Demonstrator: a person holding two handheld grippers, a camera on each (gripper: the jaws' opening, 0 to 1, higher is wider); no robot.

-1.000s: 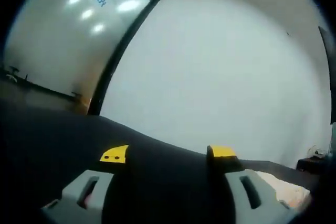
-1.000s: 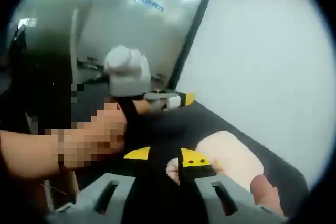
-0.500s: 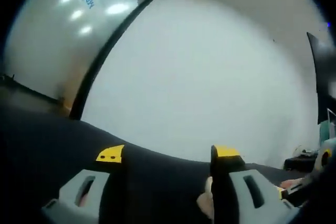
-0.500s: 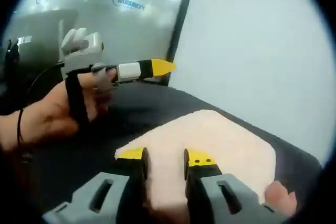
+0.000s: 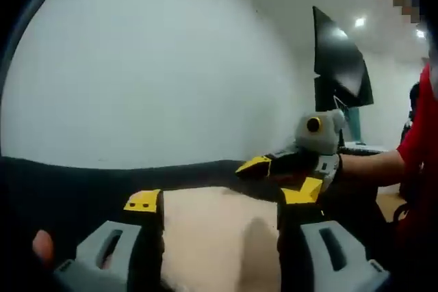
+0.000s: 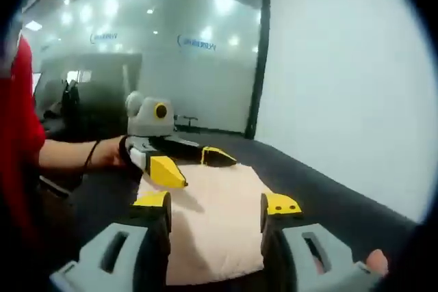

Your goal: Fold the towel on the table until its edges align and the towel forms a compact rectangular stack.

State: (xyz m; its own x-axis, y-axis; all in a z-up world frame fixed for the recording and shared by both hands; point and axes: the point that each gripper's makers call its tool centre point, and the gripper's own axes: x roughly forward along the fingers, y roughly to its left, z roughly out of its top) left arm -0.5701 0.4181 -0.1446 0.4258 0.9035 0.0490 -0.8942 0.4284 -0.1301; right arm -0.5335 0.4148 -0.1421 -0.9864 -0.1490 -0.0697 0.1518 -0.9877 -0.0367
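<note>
The black table (image 6: pixel 328 189) runs across the lower half of both views, and behind it the white wall (image 5: pixel 137 73) takes up most of the left gripper view, with a glass partition (image 6: pixel 171 66) in the upper left of the right gripper view. The towel (image 6: pixel 212 217) lies flat on the table, low and centre in the right gripper view, a pale peach rectangle whose edges look roughly square; in the left gripper view it sits at the bottom centre between my jaws. My left gripper (image 5: pixel 219 203) hovers above the towel with its jaws spread wide and nothing between them, and it also shows at centre left of the right gripper view, over the far edge of the cloth. My right gripper (image 6: pixel 215 203) is likewise spread apart and empty, its yellow tips standing over the near half of the towel. I judge the towel to be light, soft and limp: it will sag and drape when lifted, so it wants pinching at its corners, one per gripper, along a single edge, and carrying over evenly so the layers meet. The cloth looks thin against the tabletop, so I expect a pinch must dig slightly under the edge to catch it.
</note>
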